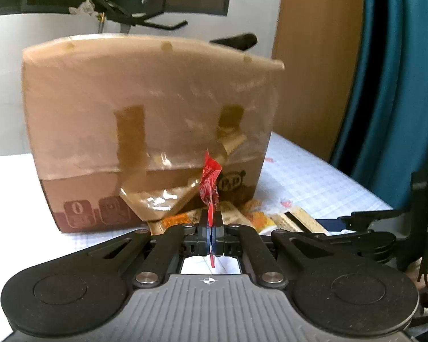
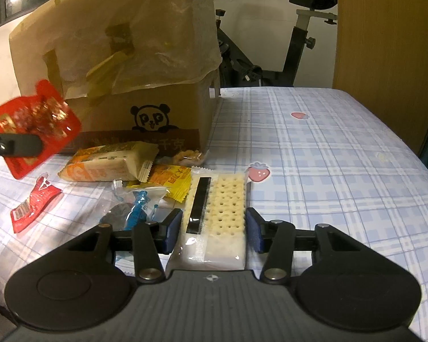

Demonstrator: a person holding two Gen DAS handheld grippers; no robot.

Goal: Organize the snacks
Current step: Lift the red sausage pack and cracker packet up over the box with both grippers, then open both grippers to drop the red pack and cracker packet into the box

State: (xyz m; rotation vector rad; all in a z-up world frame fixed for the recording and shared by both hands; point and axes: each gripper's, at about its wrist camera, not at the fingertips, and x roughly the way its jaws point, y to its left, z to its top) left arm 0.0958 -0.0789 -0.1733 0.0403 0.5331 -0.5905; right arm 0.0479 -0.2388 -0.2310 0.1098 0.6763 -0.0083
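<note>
While the red snack packet [image 1: 211,182] is pinched edge-on in the closed left gripper [image 1: 211,228], the cracker pack [image 2: 216,216] is straddled by the right gripper [image 2: 214,229].

Cracker pack's long axis is aligned with the right fingers; jaws are set half-wide, pads just beside its edges, contact not confirmed. Cardboard box [image 2: 168,108] is located straight ahead of both grippers, behind the loose snack pile. Open tablecloth [image 2: 342,171] is left free on the right.
</note>
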